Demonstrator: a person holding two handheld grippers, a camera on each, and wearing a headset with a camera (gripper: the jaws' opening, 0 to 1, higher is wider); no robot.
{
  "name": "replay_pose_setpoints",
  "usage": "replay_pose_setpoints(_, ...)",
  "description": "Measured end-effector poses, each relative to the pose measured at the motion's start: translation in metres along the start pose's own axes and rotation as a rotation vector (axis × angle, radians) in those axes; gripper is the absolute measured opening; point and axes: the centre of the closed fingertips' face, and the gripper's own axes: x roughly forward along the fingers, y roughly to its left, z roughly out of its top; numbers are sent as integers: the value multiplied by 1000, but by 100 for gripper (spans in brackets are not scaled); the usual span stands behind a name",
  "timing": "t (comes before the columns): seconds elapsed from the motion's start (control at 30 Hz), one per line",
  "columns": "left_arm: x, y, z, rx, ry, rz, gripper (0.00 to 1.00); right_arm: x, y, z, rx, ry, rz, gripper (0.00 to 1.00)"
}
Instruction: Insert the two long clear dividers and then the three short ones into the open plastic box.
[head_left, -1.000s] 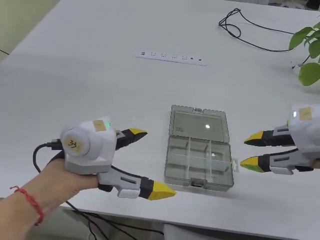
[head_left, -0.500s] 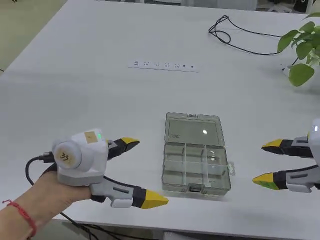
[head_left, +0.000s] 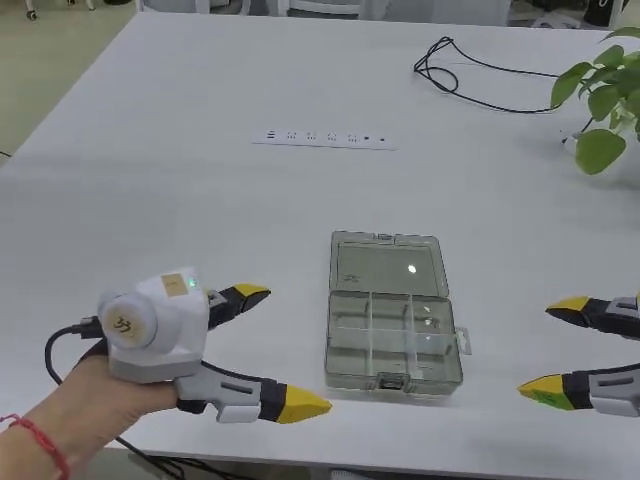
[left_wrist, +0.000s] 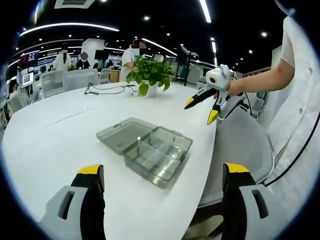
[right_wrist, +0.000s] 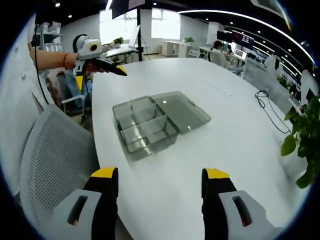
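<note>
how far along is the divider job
Done, apparently: clear dividers stand inside the open plastic box, splitting it into compartments. In hand: nothing; the left tongs and right tongs are both open, off to either side of the box. Left: seemingly nothing, though the exact divider count is unclear.

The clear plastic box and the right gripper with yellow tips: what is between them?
Nothing. In the head view, just bare white table lies between the open clear grey plastic box and the right gripper; they are apart.
</note>
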Motion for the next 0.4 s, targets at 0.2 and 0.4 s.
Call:
replay_pose_setpoints(0.2, 1, -2, -1, -1, 2, -4, 100, 0, 2, -1, 3, -4, 1, 71)
replay_pose_setpoints(0.4, 2, -3, -2, 1, 5, -8, 100, 1, 3, 0, -1, -6, -1, 72)
